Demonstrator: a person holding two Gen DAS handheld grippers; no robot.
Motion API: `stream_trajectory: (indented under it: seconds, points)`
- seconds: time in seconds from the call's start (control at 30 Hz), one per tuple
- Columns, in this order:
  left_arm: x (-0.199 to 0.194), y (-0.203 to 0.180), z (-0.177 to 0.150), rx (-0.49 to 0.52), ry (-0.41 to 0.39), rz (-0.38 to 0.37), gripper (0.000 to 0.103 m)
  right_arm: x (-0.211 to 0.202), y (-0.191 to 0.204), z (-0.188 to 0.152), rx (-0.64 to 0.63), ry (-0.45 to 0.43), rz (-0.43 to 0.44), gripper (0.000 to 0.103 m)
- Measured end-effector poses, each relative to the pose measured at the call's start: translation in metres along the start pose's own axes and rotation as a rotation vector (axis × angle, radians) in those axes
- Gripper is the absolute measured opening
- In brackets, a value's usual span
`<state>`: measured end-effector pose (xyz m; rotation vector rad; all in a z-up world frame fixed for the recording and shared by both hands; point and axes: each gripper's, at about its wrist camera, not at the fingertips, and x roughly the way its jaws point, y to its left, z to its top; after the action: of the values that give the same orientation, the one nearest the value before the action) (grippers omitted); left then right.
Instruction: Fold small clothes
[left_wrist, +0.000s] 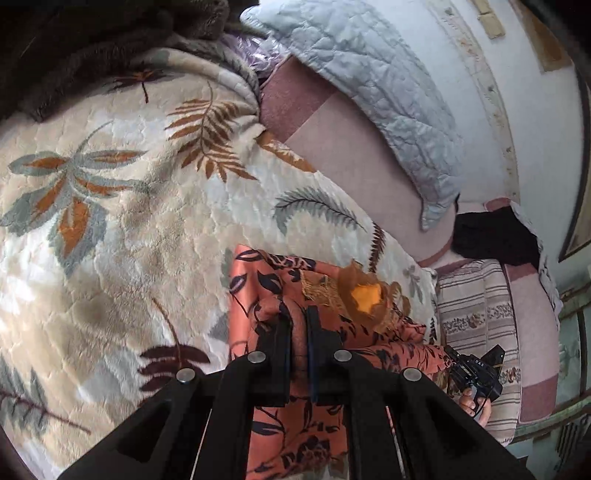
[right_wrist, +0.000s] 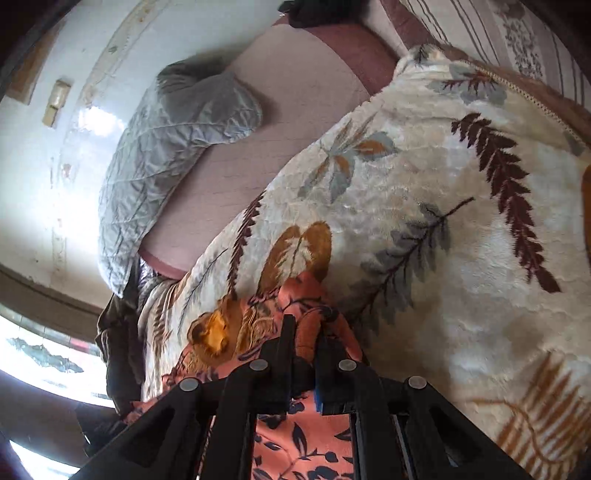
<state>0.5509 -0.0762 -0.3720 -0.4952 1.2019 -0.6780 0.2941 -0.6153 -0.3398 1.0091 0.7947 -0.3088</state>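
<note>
A cream leaf-patterned blanket (left_wrist: 122, 206) covers the bed, a pale quilted pillow (left_wrist: 373, 92) at its far side. Near the cameras, an orange floral garment (left_wrist: 295, 428) lies bunched on it, pinched by the left gripper (left_wrist: 298, 314) and the right gripper (right_wrist: 306, 325).

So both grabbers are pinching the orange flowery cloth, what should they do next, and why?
Probably carry the pinched edge across and lay it down on the rest of the cloth. The left hand-held gripper and the right hand-held gripper are each shut on the orange cloth, which is bunched up above the leafy blanket, so the fold looks half made.
</note>
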Motion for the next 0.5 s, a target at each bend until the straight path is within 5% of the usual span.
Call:
stream_trajectory:
  seconds: [0.17,0.3,0.4,0.47,0.5]
  points:
    - [0.047,0.037,0.009,-0.091,0.039,0.008,0.010,0.070,-0.045,0.018,0.164,0.029,0.091,0.011]
    - [0.050,0.066,0.005,-0.199,0.033,-0.135,0.011,0.097,-0.089,0.020,0.382,0.054,0.312,0.016]
    - [0.031,0.080,-0.002,-0.268,-0.069,-0.248,0.021,0.097,-0.107,0.016,0.474,0.066,0.419,0.021]
    - [0.004,0.083,-0.011,-0.279,-0.211,-0.220,0.046,0.079,-0.107,0.012,0.480,0.027,0.425,0.042]
    - [-0.008,0.082,-0.014,-0.284,-0.254,-0.205,0.051,0.067,-0.105,0.010,0.469,0.013,0.416,0.074]
